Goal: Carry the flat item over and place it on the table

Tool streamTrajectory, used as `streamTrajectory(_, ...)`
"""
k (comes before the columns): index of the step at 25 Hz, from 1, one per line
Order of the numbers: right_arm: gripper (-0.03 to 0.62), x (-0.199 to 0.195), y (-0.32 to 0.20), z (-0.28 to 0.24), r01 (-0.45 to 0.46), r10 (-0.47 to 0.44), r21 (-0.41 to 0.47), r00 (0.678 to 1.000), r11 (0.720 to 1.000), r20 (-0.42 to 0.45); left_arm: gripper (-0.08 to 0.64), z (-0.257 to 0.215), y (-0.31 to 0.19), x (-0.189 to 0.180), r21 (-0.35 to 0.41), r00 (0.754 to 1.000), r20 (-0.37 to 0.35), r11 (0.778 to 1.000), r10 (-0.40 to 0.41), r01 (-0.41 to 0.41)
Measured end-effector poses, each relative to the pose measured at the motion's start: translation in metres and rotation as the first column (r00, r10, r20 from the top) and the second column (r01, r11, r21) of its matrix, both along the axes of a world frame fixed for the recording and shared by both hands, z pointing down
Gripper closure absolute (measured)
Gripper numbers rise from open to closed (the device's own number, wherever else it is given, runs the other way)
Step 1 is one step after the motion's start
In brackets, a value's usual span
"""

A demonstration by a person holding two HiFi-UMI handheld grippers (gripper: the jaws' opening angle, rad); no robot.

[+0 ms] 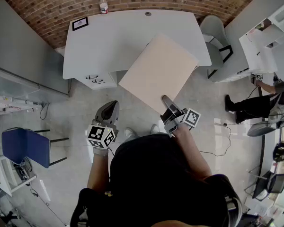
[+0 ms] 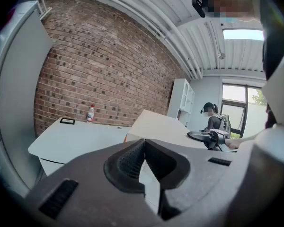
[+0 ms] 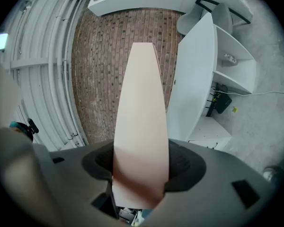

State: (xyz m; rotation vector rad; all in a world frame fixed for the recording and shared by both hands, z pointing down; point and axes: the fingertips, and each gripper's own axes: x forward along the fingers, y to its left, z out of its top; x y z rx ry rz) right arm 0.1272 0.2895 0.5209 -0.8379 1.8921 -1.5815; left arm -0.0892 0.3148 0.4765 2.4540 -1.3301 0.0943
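Beige board (image 1: 158, 74), clamped at its near corner by the right tool (image 1: 169, 109), is apparently mid-carry, partly over the white bench (image 1: 104, 41); next, lowering flat and release; left tool (image 1: 109, 112) closed, empty.

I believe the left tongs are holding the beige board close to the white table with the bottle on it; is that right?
Not quite: the right tongs hold the beige board, as the right gripper view shows; the left tongs are shut and empty. The board is indeed close to the white table with the bottle.
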Motion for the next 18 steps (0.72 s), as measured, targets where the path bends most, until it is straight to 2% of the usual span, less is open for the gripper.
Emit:
streamTrajectory(11, 0.310, -0.061, -0.003, 0.014, -0.003, 0.003, -0.031, 1.000, 1.000, 0.001, 0.555, 0.018, 0.010, -0.074, -0.023, 1.000, -0.010, 1.000, -0.013, 0.012)
streamTrajectory(18, 0.310, -0.066, -0.011, 0.023, -0.033, 0.032, -0.060, 0.999, 0.998, -0.018, 0.555, 0.041, 0.002, -0.092, -0.079, 1.000, 0.000, 0.997, 0.023, -0.023)
